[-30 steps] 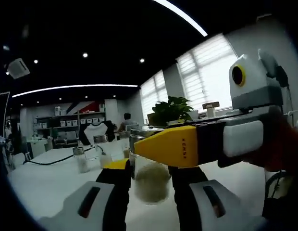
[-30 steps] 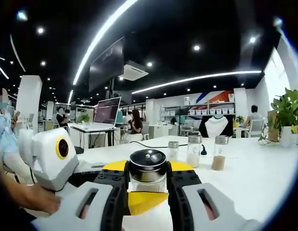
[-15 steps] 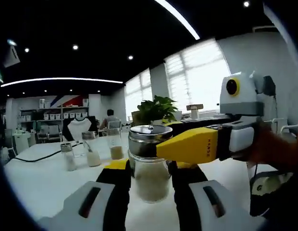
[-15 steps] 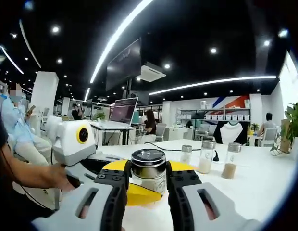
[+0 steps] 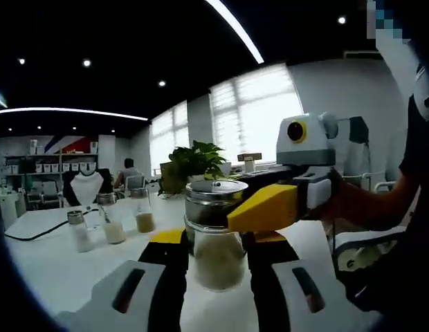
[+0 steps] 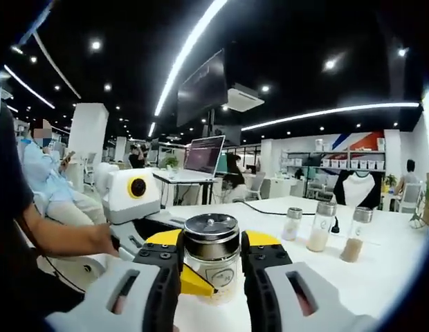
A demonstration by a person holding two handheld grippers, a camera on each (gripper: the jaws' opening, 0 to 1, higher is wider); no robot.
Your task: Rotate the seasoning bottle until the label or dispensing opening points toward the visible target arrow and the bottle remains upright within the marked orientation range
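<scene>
Jaws of both the left gripper and right gripper held the upright seasoning bottle above the desk.

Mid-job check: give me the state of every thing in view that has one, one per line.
seasoning bottle: upright, metal lid on, partly filled with pale granules, gripped from both sides
left gripper: shut on the bottle's glass body
right gripper: shut on the bottle just under the lid
three small shakers: upright on the white table, capped, untouched
laptop: open, screen lit
potted plant: upright on the table
</scene>
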